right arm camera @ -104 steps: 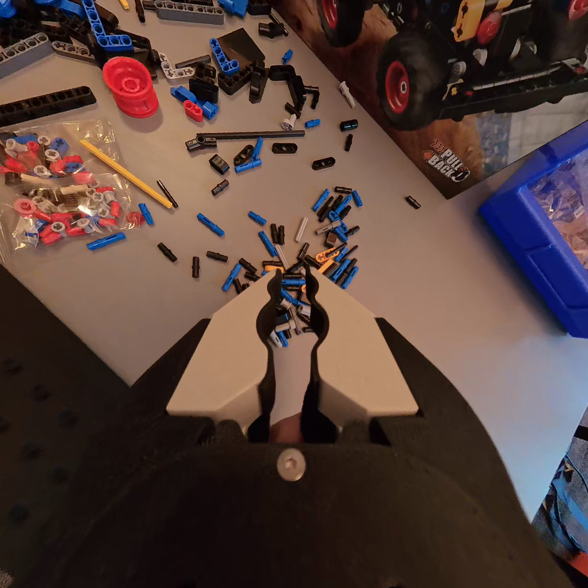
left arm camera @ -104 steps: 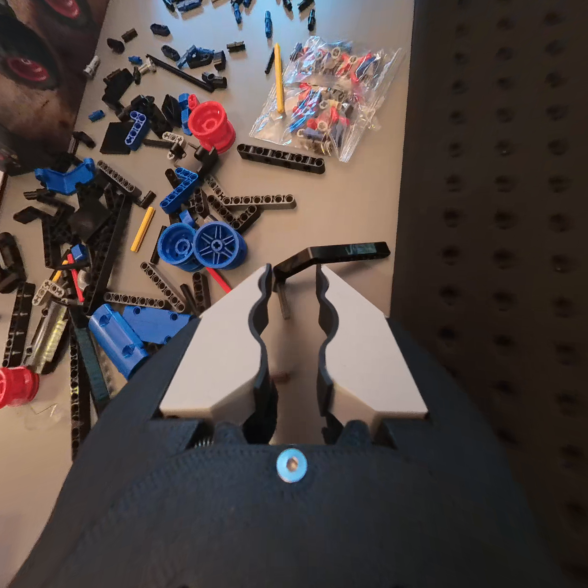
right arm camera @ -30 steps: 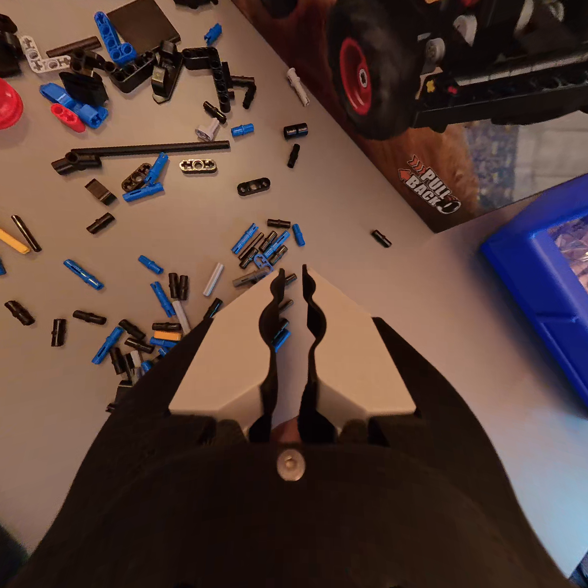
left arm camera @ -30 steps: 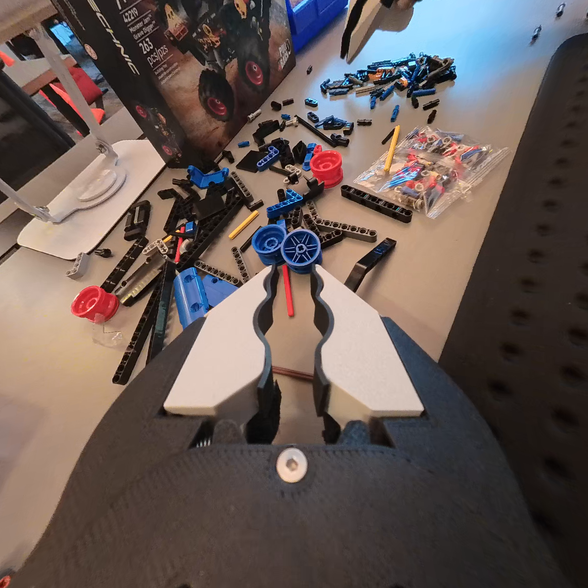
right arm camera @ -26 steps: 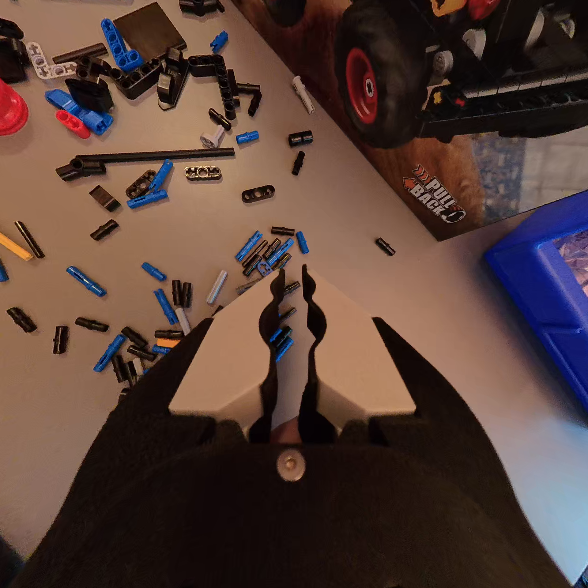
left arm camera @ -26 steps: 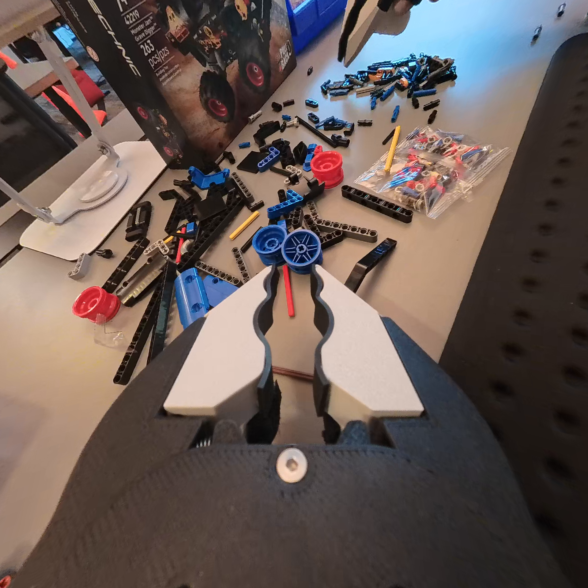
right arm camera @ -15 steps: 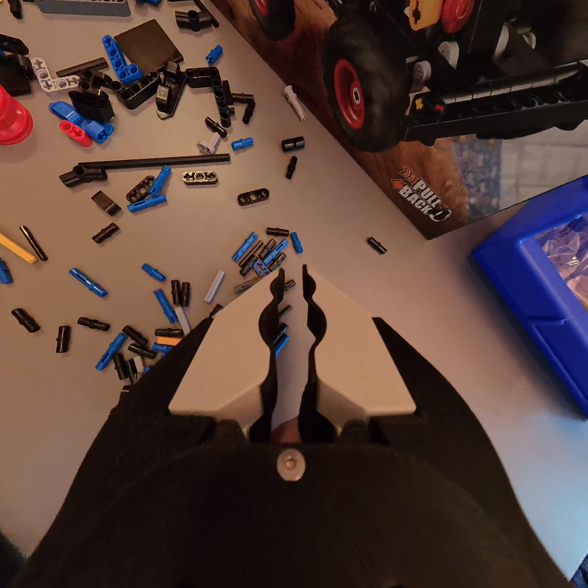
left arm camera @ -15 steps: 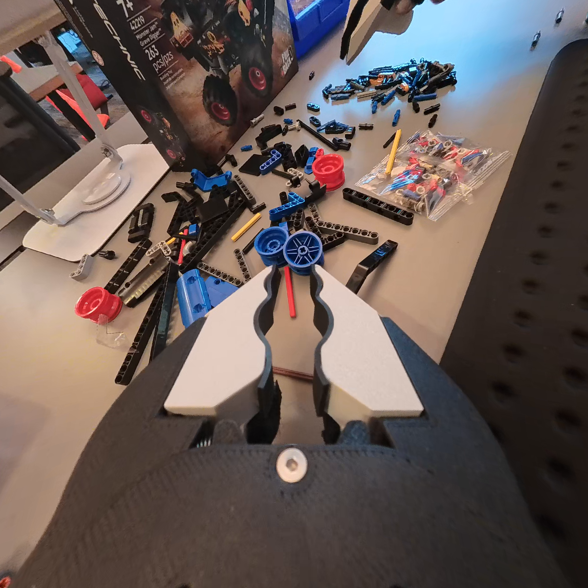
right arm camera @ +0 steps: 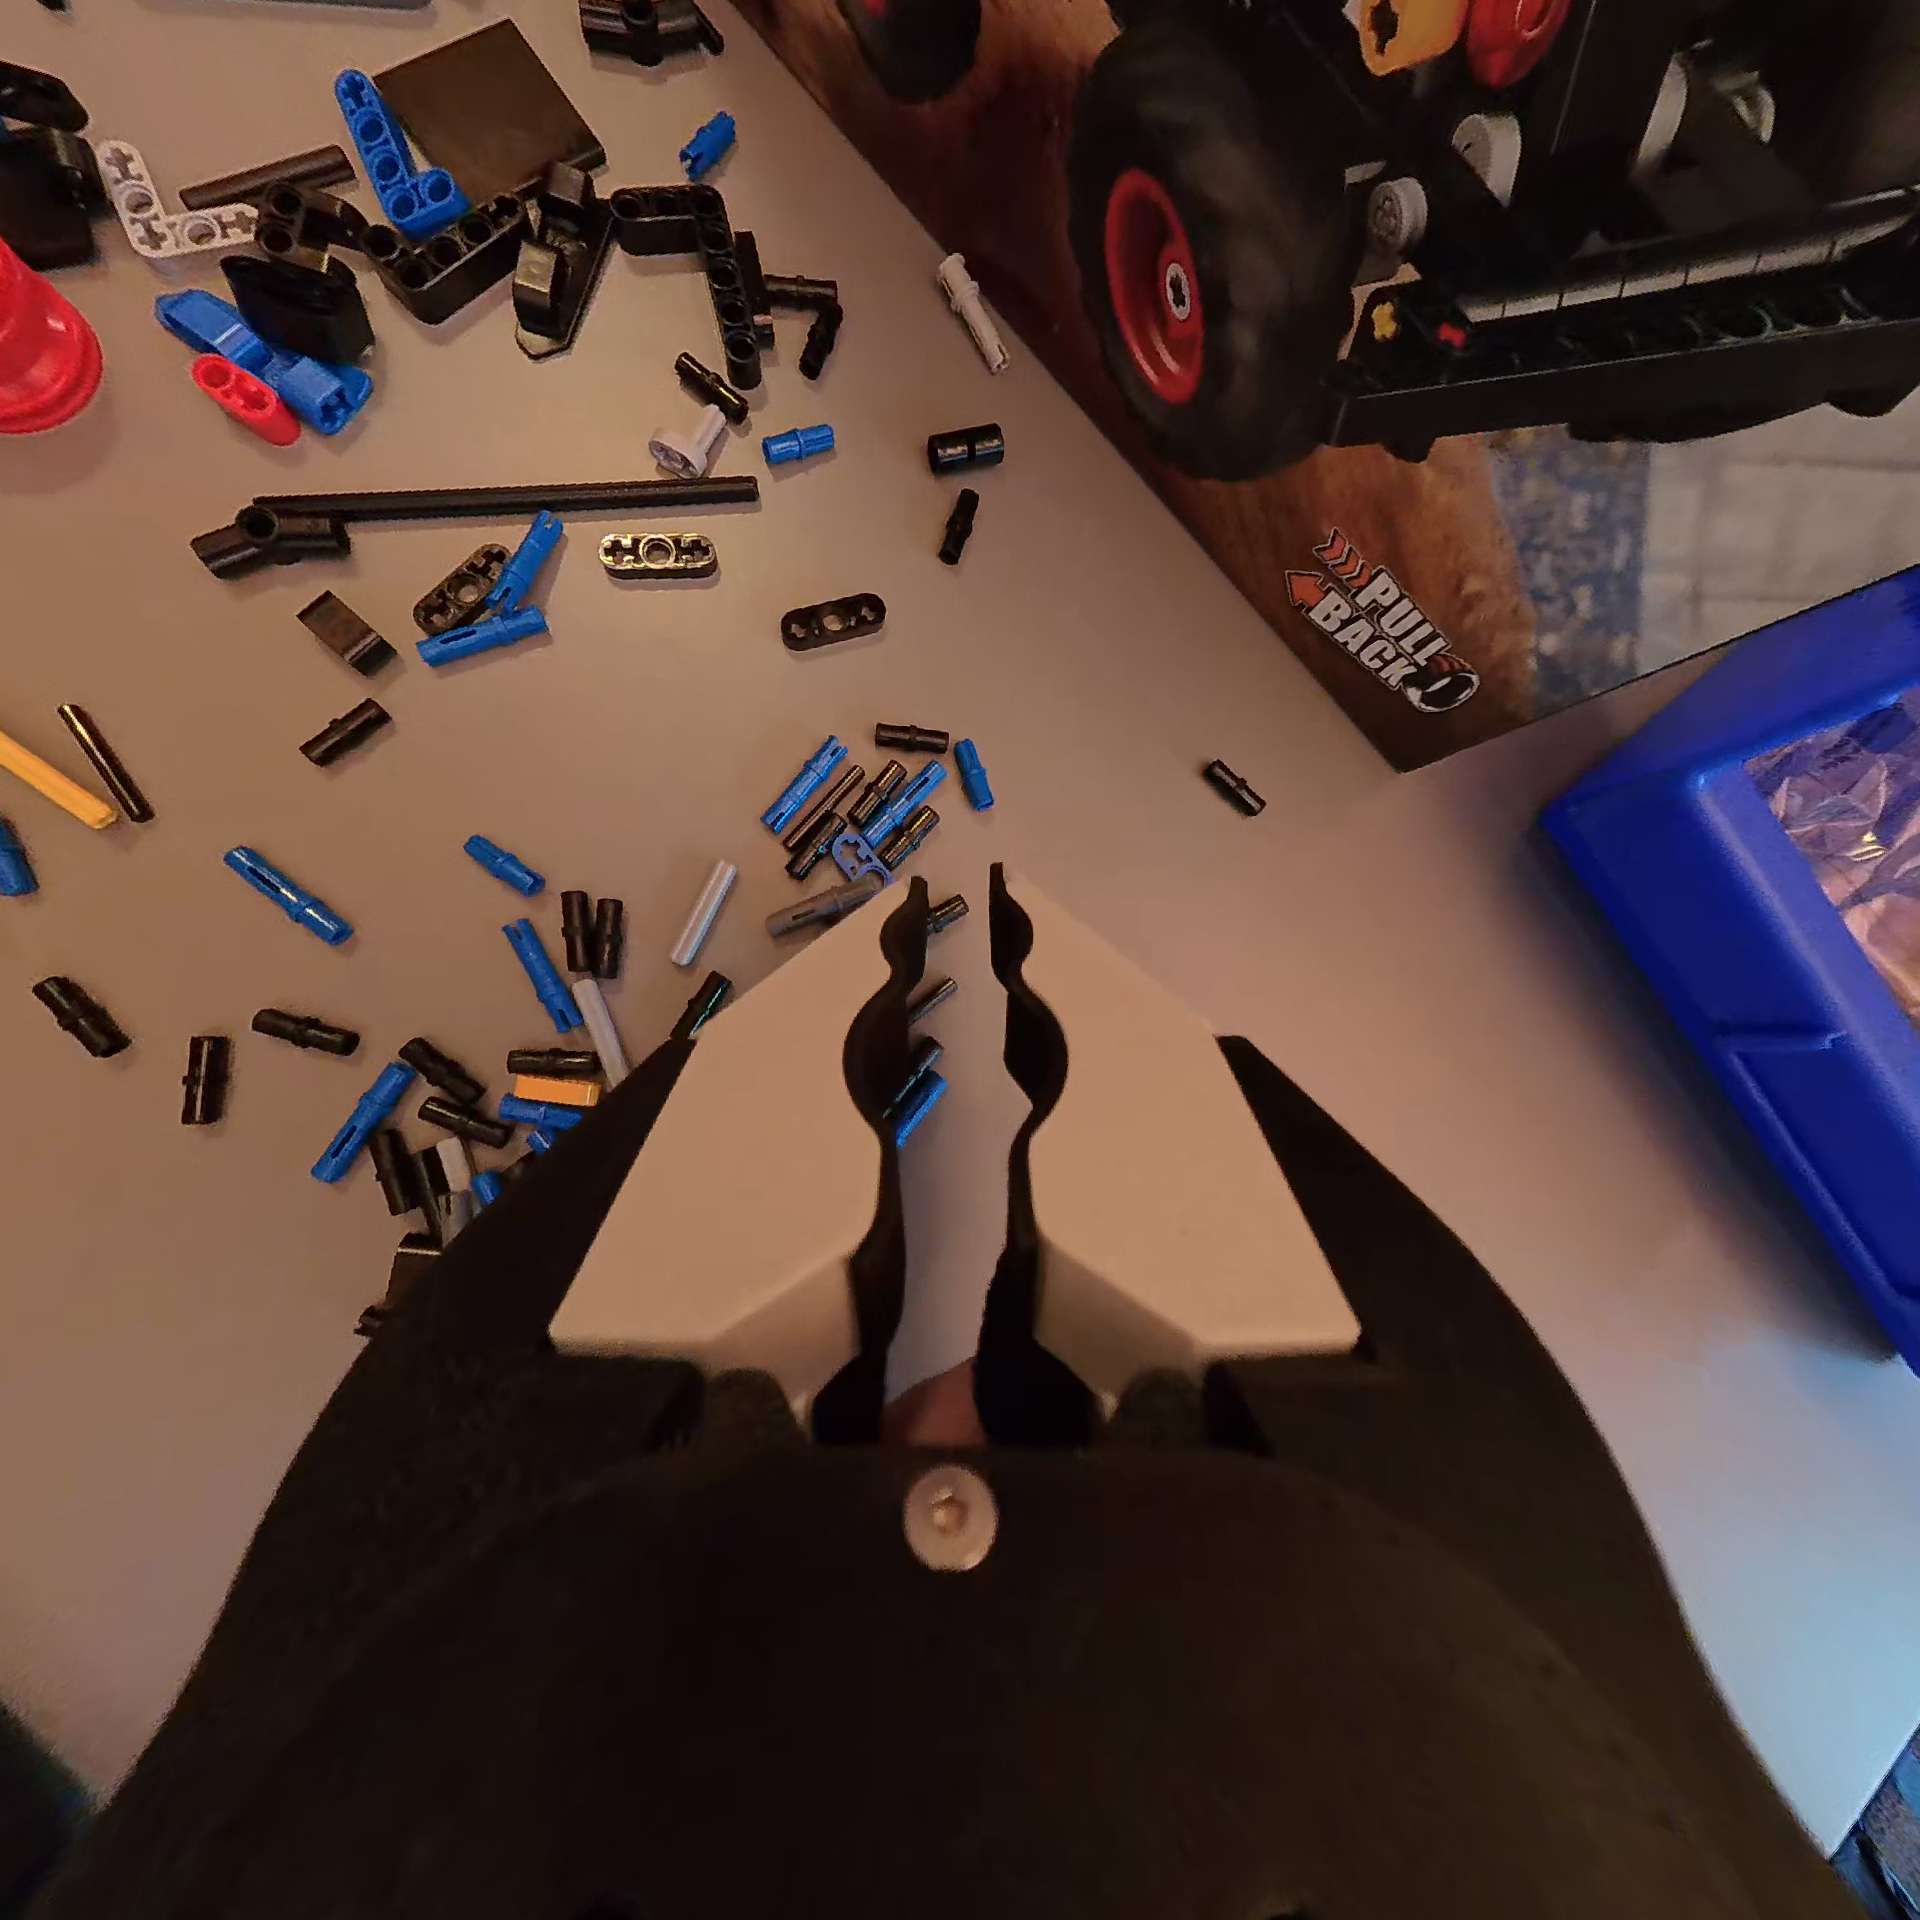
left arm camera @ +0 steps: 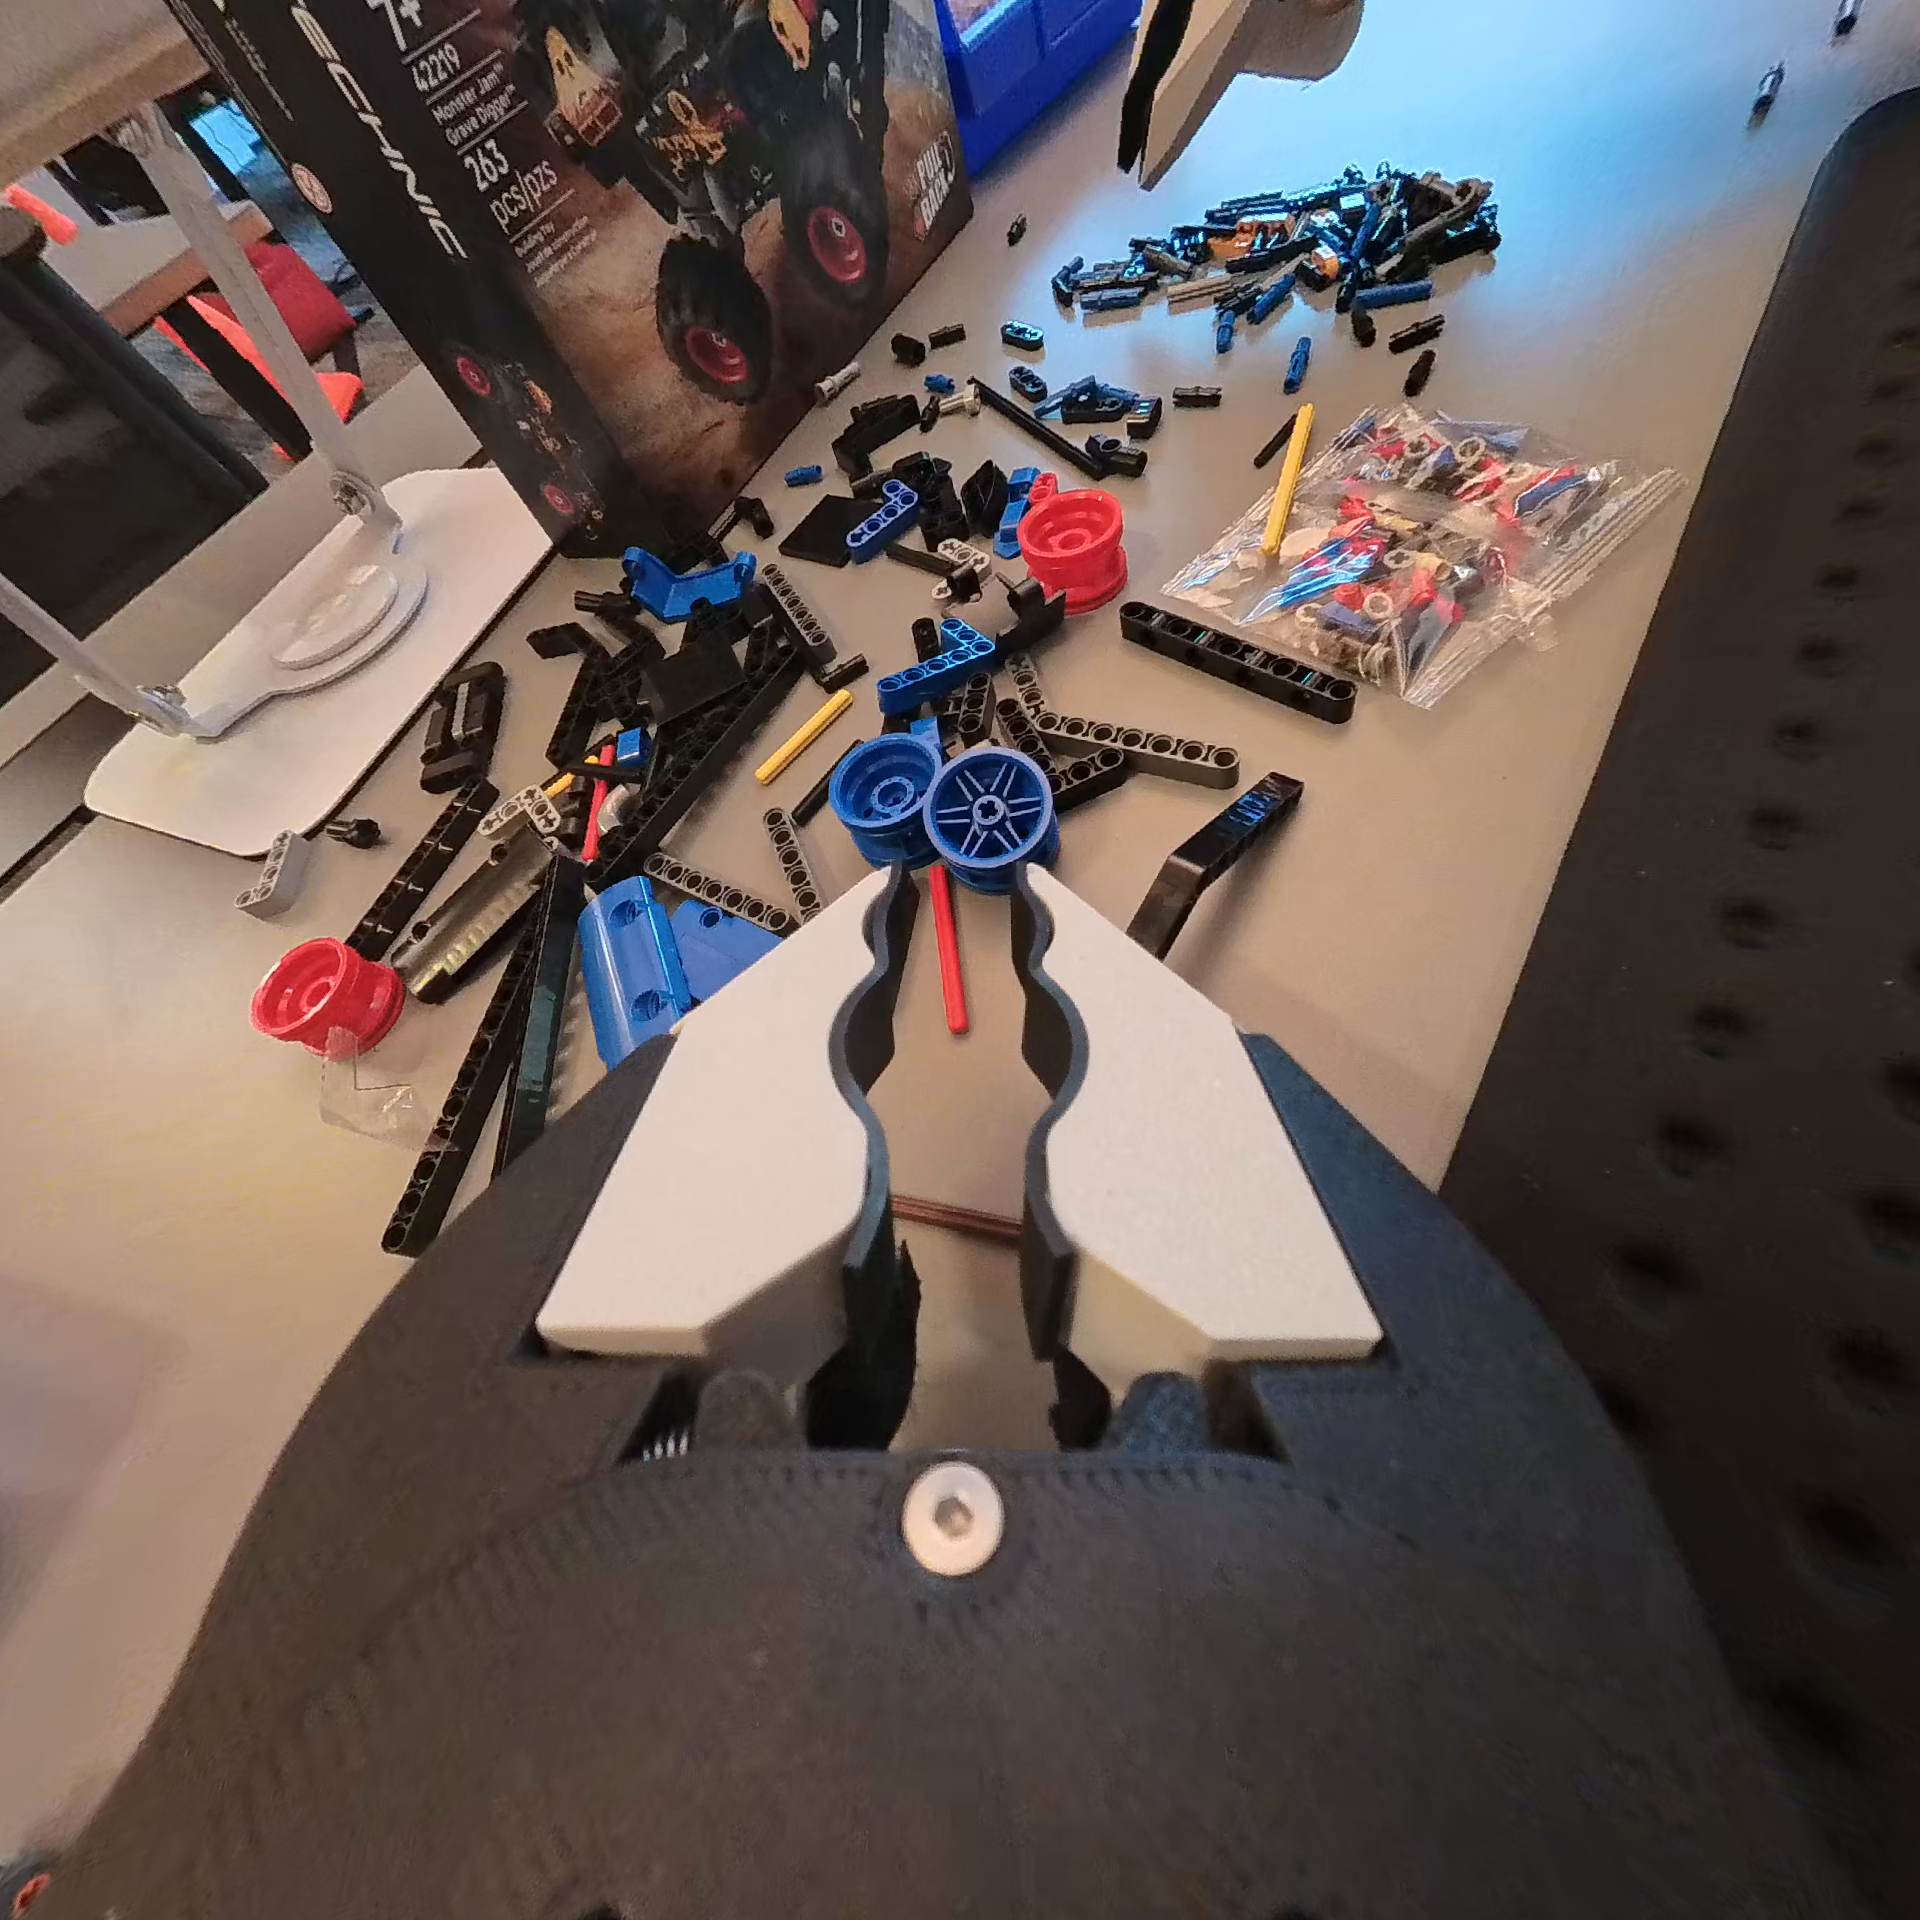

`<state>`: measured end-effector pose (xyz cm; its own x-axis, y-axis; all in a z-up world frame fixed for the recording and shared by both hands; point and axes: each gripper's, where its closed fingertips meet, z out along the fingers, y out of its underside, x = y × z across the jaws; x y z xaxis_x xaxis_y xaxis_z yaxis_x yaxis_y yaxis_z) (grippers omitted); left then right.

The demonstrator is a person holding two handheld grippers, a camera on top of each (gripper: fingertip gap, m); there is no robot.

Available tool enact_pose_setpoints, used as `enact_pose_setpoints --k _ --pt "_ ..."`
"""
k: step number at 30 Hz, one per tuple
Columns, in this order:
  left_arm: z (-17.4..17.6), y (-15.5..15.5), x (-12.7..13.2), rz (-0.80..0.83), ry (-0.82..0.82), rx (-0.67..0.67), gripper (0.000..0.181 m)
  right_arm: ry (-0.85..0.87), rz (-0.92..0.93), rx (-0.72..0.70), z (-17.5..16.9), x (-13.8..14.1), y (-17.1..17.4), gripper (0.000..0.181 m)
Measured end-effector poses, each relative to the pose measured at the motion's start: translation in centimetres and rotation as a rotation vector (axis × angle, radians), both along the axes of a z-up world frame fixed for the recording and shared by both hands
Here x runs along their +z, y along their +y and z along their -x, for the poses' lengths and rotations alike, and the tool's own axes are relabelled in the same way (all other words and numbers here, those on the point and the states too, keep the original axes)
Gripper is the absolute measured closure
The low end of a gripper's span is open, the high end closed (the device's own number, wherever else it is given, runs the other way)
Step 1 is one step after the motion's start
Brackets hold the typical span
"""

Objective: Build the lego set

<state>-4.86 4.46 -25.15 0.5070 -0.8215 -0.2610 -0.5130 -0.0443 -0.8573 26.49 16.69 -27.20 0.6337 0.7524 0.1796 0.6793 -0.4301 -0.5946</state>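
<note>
We find the left gripper [left arm camera: 961, 883] held above the table [left arm camera: 1403, 883] with its jaws parted and nothing between them. Seen through the gap, a thin red rod [left arm camera: 948, 966] lies on the table, running up to two blue wheels [left arm camera: 940, 800] that sit touching each other just beyond the fingertips. A bent black strip [left arm camera: 1216, 847] lies to the right of the wheels.

The right gripper [right arm camera: 954, 878] hangs over a scatter of small blue and black pins [right arm camera: 883, 795]; its jaws stand slightly apart and grip nothing. A few pins show through the gap but lie on the table below.

Containers: a clear plastic bag [left arm camera: 1423, 545] lies flat near the table's right edge, holding small red, blue and grey pieces; we cannot tell whether it is sealed. A yellow rod [left arm camera: 1286, 473] rests with one end on the bag. A blue bin [right arm camera: 1766, 914] stands at the far side, beside the set's box [left arm camera: 582, 239]; crinkled clear plastic shows inside it, the contents otherwise unclear. The box stands upright on the table.

The loose pieces lie spread over the table: black beams [left arm camera: 1236, 662], blue panels [left arm camera: 634, 966], and two red wheels, one [left arm camera: 1073, 540] near the bag, the other [left arm camera: 322, 997] well apart to the left.
</note>
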Motion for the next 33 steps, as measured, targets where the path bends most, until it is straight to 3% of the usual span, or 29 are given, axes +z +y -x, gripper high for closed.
enact_pose_setpoints --k 18,33 --pt "0.2 0.1 -0.2 -0.002 0.014 0.010 0.165 0.002 -0.015 -0.028 -2.0 1.1 -0.1 0.170" --pt "0.2 0.2 -0.5 0.000 0.031 0.013 0.165 -0.032 0.105 0.029 -3.5 -0.5 -4.8 0.172"
